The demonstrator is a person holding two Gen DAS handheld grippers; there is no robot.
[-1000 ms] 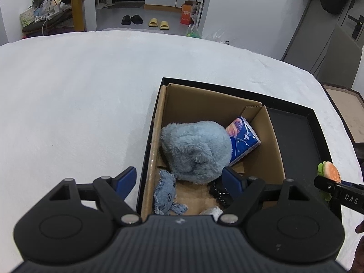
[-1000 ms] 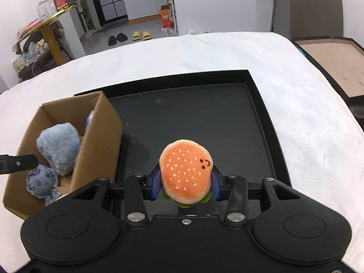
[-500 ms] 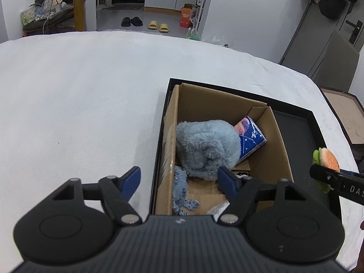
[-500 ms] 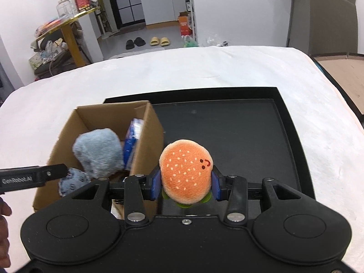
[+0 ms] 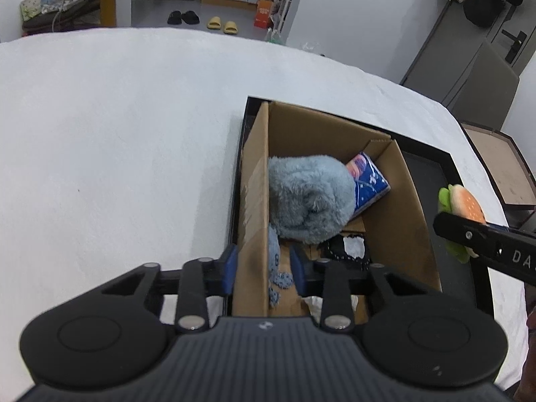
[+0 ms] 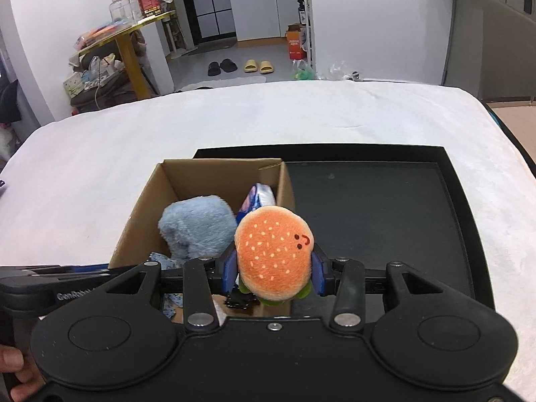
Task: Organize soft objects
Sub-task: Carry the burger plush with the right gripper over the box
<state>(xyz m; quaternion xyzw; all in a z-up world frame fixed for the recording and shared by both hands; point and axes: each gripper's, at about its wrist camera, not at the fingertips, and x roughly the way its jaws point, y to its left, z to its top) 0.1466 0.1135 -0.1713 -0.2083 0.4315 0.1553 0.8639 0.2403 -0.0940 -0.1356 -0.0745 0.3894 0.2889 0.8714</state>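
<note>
My right gripper point(image 6: 274, 269) is shut on an orange plush hamburger point(image 6: 274, 254) and holds it above the right wall of a cardboard box point(image 6: 147, 197); the hamburger point(image 5: 464, 204) also shows at the right in the left wrist view. My left gripper point(image 5: 264, 268) straddles the box's left wall point(image 5: 254, 201), its fingers closed onto the wall. Inside the box lie a fluffy blue plush point(image 5: 310, 197), a small denim octopus toy point(image 5: 276, 268), a blue printed packet point(image 5: 368, 184) and a black-and-white item point(image 5: 350, 249).
The box stands at the left end of a black tray point(image 6: 378, 207) on a white padded table point(image 5: 117, 134). A brown tray point(image 5: 499, 164) lies at the far right. The room beyond holds a yellow table, slippers and cabinets.
My left gripper moved right and closed its fingers on the box's left wall. My right gripper carried the hamburger left from over the tray to over the box.
</note>
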